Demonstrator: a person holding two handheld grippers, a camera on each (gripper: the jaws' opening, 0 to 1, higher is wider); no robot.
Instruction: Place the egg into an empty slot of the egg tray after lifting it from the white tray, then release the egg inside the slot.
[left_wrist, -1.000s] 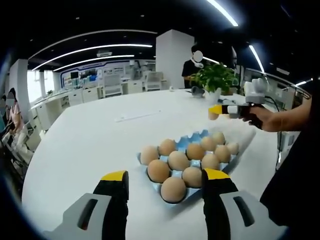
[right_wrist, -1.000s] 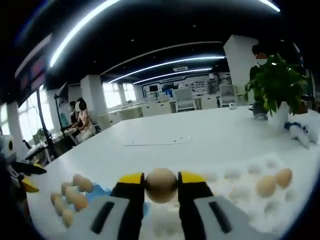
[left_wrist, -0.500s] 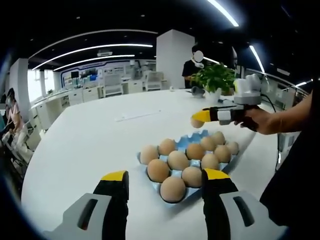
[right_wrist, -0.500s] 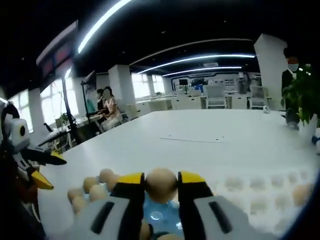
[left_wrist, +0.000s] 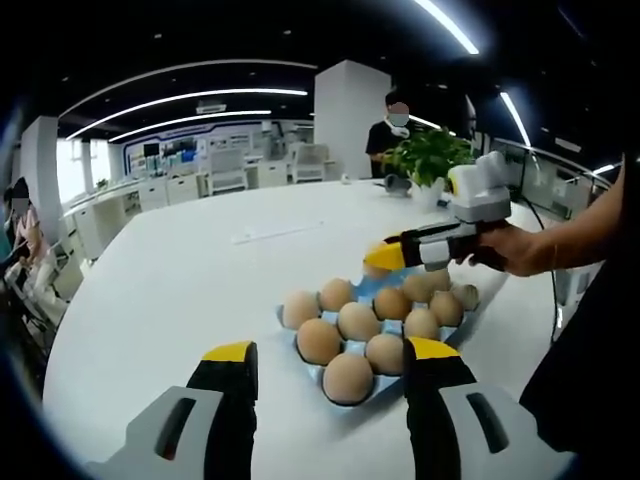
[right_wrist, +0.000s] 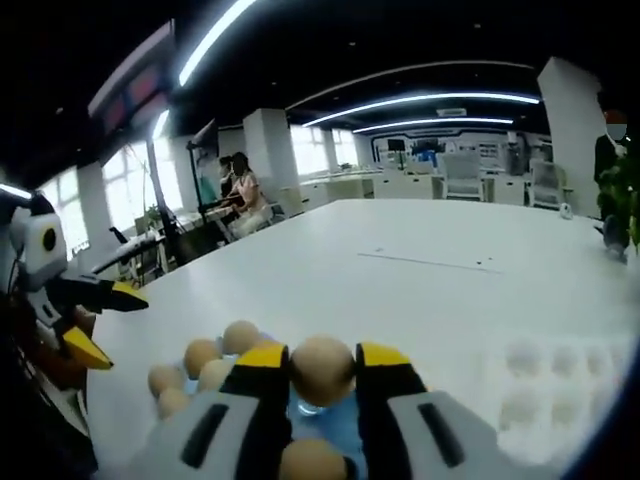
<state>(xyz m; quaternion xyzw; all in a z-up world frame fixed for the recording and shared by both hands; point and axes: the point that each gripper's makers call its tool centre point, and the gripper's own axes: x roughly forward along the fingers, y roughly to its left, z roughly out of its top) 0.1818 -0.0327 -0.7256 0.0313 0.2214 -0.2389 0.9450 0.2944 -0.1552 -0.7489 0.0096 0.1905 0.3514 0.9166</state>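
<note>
Glossy white table (left_wrist: 180, 270), blue moulded egg tray (left_wrist: 385, 290) near its edge; right gripper (right_wrist: 322, 372) clamps a smooth tan egg (right_wrist: 321, 368) above it, left gripper (left_wrist: 330, 352) gaping empty.

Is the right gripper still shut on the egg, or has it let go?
Shut on it: the egg sits clamped between the right gripper jaws, above the blue egg tray.

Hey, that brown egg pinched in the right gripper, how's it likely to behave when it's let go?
The brown egg, rounded and smooth, would probably roll unless seated in a cup of the blue egg tray. Its shell is likely fragile, so the right gripper should open gently.
</note>
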